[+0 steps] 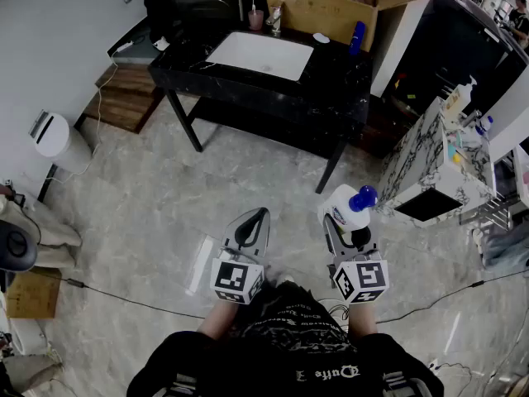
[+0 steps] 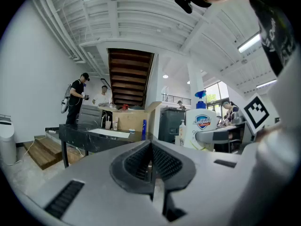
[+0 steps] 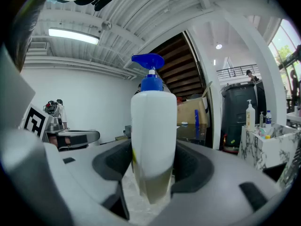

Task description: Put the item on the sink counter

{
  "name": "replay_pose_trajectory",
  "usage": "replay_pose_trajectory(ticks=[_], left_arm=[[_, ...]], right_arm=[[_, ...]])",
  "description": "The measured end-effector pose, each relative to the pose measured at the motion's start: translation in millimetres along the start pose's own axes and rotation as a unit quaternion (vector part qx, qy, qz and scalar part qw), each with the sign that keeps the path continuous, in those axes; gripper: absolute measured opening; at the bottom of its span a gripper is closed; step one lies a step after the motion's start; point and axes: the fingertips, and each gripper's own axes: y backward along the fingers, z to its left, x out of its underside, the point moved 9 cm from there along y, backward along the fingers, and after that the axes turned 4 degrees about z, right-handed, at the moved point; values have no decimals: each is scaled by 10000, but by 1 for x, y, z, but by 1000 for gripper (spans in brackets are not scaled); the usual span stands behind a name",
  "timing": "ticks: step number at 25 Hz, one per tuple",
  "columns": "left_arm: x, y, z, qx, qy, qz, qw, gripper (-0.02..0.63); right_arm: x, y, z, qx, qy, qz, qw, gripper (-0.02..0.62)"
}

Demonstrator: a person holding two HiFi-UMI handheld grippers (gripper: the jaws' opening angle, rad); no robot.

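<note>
**Soap bottle in the right tongs, well short of the sink counter**

The right tongs (image 1: 342, 222) pinch a white soap bottle (image 1: 345, 207) with a blue pump top. In the right gripper view the bottle (image 3: 153, 126) stands upright between the two dark pads, which press on its lower body from both sides, with the pump head rising above the right tongs (image 3: 151, 173). The bottle is carried in the air over the pale marbled floor (image 1: 157, 205), in front of the person's body.

The left tongs (image 1: 255, 215) are pressed together with nothing between them; in the left gripper view the ribbed pads of the left tongs (image 2: 151, 149) meet along a thin seam. The two tongs are side by side, near each other and not touching.

The sink counter (image 1: 335, 85) is well apart from both, ahead across the floor. It is black with a white basin (image 1: 263, 55) set into its top. A pink cup (image 1: 255, 19) stands near its back edge, and a blue bottle (image 1: 356, 36) stands towards its right end. An open cardboard box (image 1: 335, 11) sits behind it. To the right stands a marble-patterned cabinet (image 1: 426, 164) with bottles on top
</note>
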Motion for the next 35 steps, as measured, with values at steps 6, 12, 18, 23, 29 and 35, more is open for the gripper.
replay_pose_trajectory(ticks=[6,12,18,23,29,35], left_arm=[[-3,-1,-27,-84,-2,-109,9999,8],[0,-6,-35,-237,32,-91,9997,8],[5,-12,-37,-305,88,-26,9995,8],[5,-29,-26,-195,71,-22,9998,8],[-6,-70,6,-43,37,-165,9998,8],[-10,-116,50,80,86,-105,9999,8]], right_arm=[[4,13,-15,-55,132,40,9999,255],[2,15,-27,-348,-35,-95,9993,259],[4,11,-33,-392,51,-69,9992,258],[6,-2,-35,-343,12,-79,9994,259],[-1,-38,-45,-150,50,-73,9998,258],[-12,-94,-52,-4,93,7,10000,258]])
